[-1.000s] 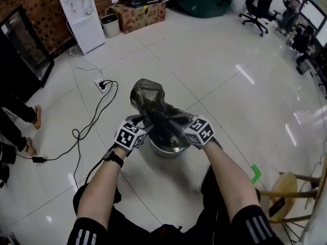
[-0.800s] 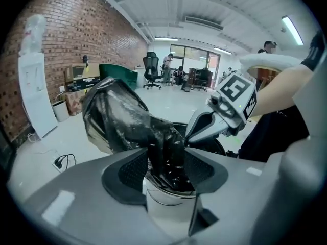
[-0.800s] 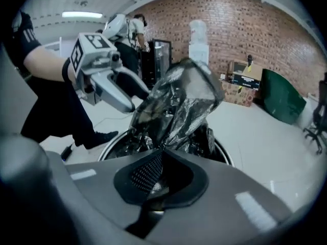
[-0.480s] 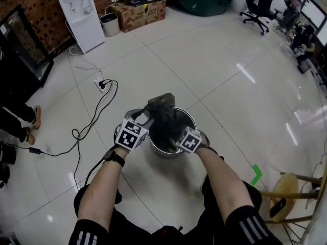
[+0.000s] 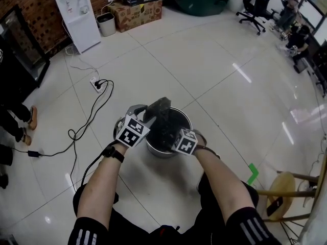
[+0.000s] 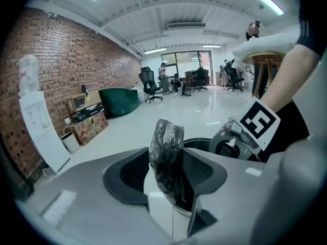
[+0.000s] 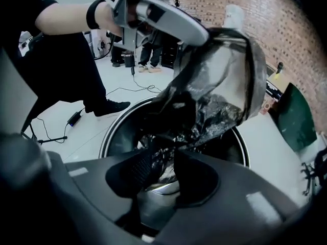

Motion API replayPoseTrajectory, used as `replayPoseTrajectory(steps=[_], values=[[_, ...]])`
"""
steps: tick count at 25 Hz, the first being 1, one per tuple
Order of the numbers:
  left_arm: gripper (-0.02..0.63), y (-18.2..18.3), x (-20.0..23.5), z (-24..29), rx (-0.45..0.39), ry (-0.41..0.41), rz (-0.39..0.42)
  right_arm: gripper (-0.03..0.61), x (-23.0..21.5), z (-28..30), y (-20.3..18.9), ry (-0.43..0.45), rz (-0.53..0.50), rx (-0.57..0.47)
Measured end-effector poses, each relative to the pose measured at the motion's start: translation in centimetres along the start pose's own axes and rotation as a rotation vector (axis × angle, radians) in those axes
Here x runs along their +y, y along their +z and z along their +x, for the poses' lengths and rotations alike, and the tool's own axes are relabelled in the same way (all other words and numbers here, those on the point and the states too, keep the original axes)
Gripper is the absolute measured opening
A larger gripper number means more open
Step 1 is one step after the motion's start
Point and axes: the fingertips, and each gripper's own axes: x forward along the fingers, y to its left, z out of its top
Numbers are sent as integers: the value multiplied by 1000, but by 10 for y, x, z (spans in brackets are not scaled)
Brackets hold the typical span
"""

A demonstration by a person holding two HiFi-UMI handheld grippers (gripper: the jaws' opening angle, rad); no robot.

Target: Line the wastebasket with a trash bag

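A round metal wastebasket (image 5: 189, 121) stands on the white tile floor between my two grippers. A black trash bag (image 5: 162, 117) fills it, and one bunched end rises above the rim. My left gripper (image 5: 150, 111) is shut on that raised end (image 6: 166, 137) at the basket's left rim, holding the film up. My right gripper (image 5: 171, 137) points steeply down into the basket (image 7: 110, 137). Its jaws have just been opening and stand apart (image 7: 162, 160), with crumpled bag film (image 7: 214, 111) lying loose between the tips. The basket's bottom is hidden by the bag.
A power strip with a black cable (image 5: 97, 86) lies on the floor to the left. At the back stand a water dispenser (image 5: 76, 14), a small bin (image 5: 106, 24) and cardboard boxes (image 5: 138, 11). A wooden stool (image 5: 286, 188) is at the right, a bystander's shoes (image 5: 30, 117) at the left.
The bag's ballooned top has collapsed down into the basket. My right gripper sank from rim height into the basket and opened. The left gripper rose slightly with the bag's end.
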Motion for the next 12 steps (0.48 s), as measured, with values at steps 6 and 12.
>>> replayPoseTrajectory(steps=[6, 12], values=[[12, -12, -38, 6, 55, -65, 90, 186, 3, -29, 5, 23, -18, -56], [0, -7, -81, -1, 57, -151, 223, 197, -36, -80, 13, -67, 227, -250]])
